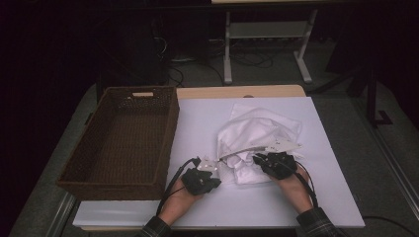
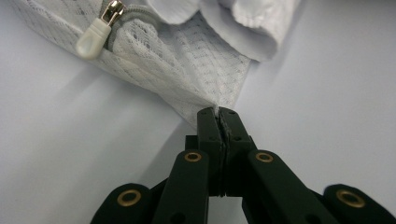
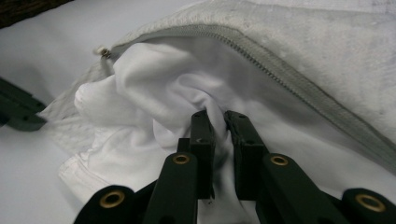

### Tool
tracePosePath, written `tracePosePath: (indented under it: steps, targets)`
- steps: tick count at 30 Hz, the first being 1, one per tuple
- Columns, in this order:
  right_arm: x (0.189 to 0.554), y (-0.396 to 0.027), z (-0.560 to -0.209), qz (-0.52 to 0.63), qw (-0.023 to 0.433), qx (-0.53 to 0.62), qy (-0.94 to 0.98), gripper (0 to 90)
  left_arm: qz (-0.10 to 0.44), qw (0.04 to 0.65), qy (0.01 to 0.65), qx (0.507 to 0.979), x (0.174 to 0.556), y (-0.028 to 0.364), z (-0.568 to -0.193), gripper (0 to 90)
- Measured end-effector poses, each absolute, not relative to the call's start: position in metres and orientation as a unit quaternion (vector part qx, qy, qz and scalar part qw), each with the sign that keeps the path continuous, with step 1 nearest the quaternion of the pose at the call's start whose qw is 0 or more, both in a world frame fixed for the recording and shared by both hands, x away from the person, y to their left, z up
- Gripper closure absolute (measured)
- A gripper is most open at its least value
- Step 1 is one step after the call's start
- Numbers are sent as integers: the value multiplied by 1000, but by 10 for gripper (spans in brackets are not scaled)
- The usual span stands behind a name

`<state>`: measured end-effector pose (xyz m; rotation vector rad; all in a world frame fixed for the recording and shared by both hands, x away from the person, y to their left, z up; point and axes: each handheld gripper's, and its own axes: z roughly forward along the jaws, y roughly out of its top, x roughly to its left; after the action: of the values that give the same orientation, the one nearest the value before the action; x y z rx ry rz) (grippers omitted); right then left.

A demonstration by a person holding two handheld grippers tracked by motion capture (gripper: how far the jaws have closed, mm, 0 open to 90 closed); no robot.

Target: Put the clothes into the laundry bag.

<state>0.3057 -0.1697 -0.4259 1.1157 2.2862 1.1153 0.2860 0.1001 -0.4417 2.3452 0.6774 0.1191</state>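
Halfway: left gripper (image 2: 218, 112) clenched on mesh bag (image 2: 187, 60) corner, right gripper (image 3: 217, 116) pinching white cloth (image 3: 154, 93) at the unzipped mouth, mid-tabletop (image 1: 207, 123); cloth partly out, basket (image 1: 123, 143) at left empty

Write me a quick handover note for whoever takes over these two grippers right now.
Left gripper: shut on a corner of the mesh zip bag.
Right gripper: shut on a fold of the white cloth at the bag's open mouth.
Bag lies mid-table; wicker basket stands to its left with nothing visible in it.
Done: bag unzipped, cloth partly outside.
Left: probably finish moving the cloth; which way is unclear.
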Motion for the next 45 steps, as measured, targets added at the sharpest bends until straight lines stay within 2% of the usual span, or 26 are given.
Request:
tracePosePath:
  steps: [20, 22, 27, 31, 40, 45]
  targets:
    - [331, -164, -429, 399, 190, 422, 792, 795, 49, 341, 261, 902, 285, 100, -442, 888]
    - [330, -166, -427, 401, 184, 415, 796, 768, 50, 341, 260, 902, 285, 100, -442, 888]
    - [318, -171, -416, 413, 160, 384, 810, 575, 48, 344, 262, 900, 285, 100, -442, 884]
    - [303, -170, -409, 414, 151, 361, 822, 477, 49, 344, 269, 898, 285, 100, -442, 882]
    - [286, -155, -414, 415, 123, 302, 850, 468, 65, 337, 281, 896, 281, 96, -441, 882]
    - [289, -143, -428, 393, 108, 286, 867, 489, 49, 347, 291, 891, 284, 99, -442, 882]
